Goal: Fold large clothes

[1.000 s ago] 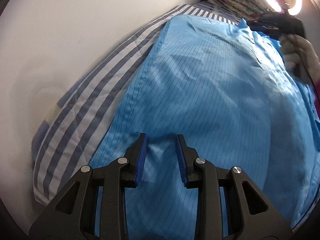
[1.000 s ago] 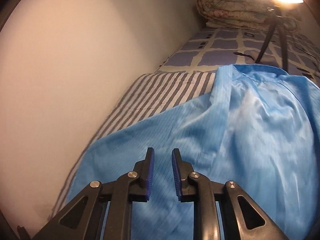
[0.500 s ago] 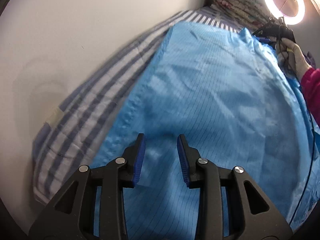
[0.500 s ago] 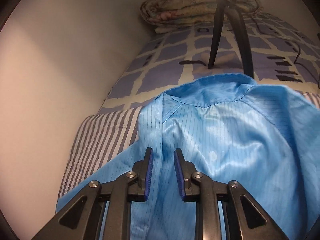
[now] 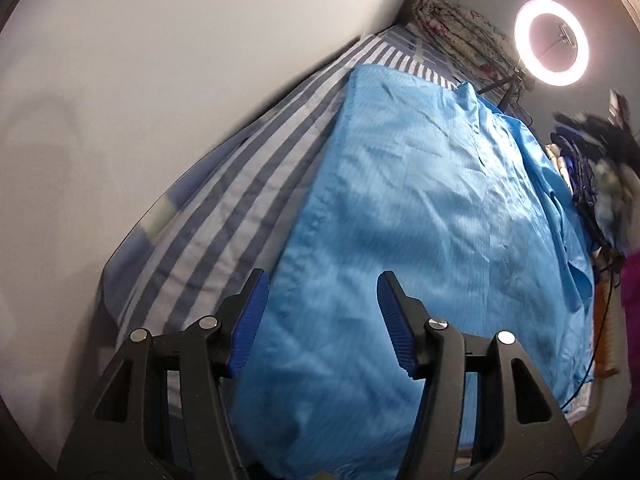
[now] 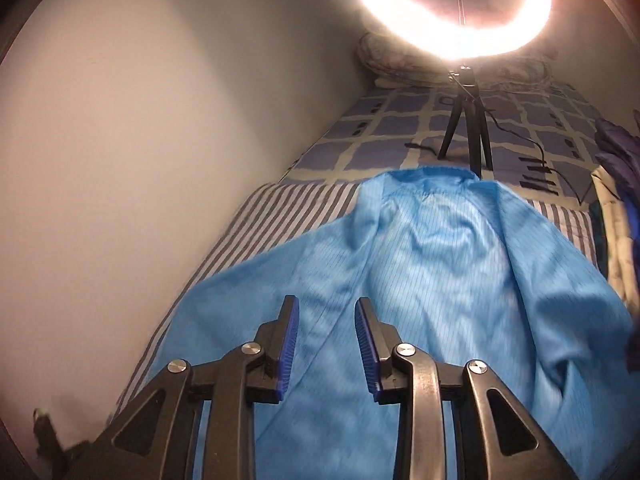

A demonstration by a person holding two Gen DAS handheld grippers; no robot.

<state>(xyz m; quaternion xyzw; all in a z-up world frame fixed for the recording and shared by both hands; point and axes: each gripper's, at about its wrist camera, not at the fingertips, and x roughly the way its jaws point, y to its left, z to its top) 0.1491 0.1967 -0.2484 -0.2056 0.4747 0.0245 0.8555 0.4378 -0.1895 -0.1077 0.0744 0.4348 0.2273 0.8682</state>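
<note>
Blue garment (image 5: 420, 208) spread flat on striped sheet (image 5: 240, 200); no containers.

wall (image 6: 140, 160) close left, tripod (image 6: 464, 128) ahead

Garment (image 5: 420, 208): large, light blue, fine dark pinstripes, sheeny fabric. Lies spread flat on the bed, lightly wrinkled, collar (image 6: 430, 174) at the far end. Left edge straight; right side bunched in loose folds near the bed's edge.
</note>
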